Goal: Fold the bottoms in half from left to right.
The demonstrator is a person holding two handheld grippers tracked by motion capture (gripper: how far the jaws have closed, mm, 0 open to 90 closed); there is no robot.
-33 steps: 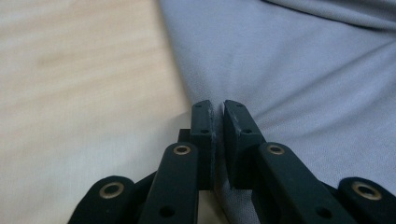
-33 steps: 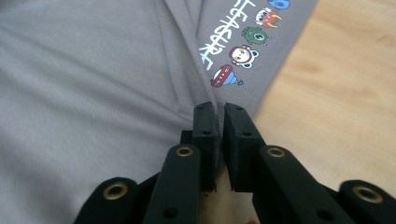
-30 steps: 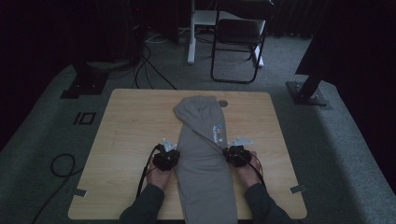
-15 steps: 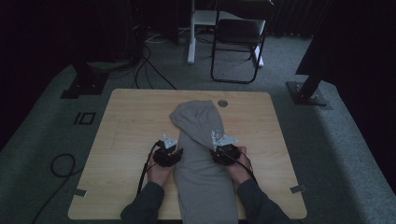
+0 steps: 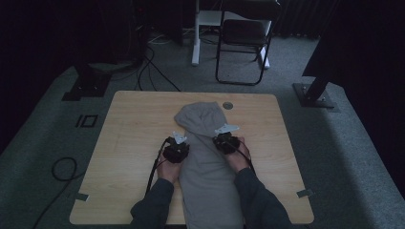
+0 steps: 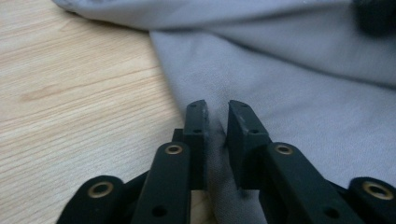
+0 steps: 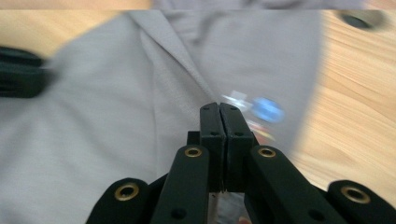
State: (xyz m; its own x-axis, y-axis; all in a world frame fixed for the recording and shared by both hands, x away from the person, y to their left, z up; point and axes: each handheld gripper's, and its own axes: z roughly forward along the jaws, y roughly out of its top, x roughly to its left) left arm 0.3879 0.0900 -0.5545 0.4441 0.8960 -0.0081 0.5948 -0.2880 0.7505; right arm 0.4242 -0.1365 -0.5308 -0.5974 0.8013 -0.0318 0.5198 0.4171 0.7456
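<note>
Centre of the high view, lower half: grey hoodie (image 5: pixel 206 162) is lying lengthwise on the wooden table (image 5: pixel 129 143), hood end twd the top of the frame, body running down to the bottom edge btwn the person's forearms; left gripper (image 5: pixel 175 149) is sitting at the garment's left edge, right gripper (image 5: pixel 226 139) at its right edge, both approx. mid-frame, grey plates up, cables trailing back along the wrists.

Left gripper view: left gripper (image 6: pixel 216 108) is pointing at the hoodie (image 6: pixel 299 98) edge, jaws standing a narrow gap apart w/ a ridge of grey fabric running up btwn them; can't tell if they're pinching it; bare table (image 6: pixel 70 93) filling the left of the frame, a dark blurred shape in the upper right corner.

Right gripper view: right gripper (image 7: pixel 219 106) jaws are pressing together, no gap showing; hoodie (image 7: pixel 116 107) spreading under and beyond them w/ a seam running diagonally from upper left; whether cloth is caught btwn them, can't tell; small blurred white-and-blue tag (image 7: pixel 261 109) just right of the tips; table (image 7: pixel 355 93) on the right; round grommet (image 7: pixel 362 19) in the upper right corner, also at upper centre of the high view (image 5: pixel 228 105).

Top of the high view: folding chair (image 5: pixel 243 43) standing on grey carpet beyond the table.
</note>
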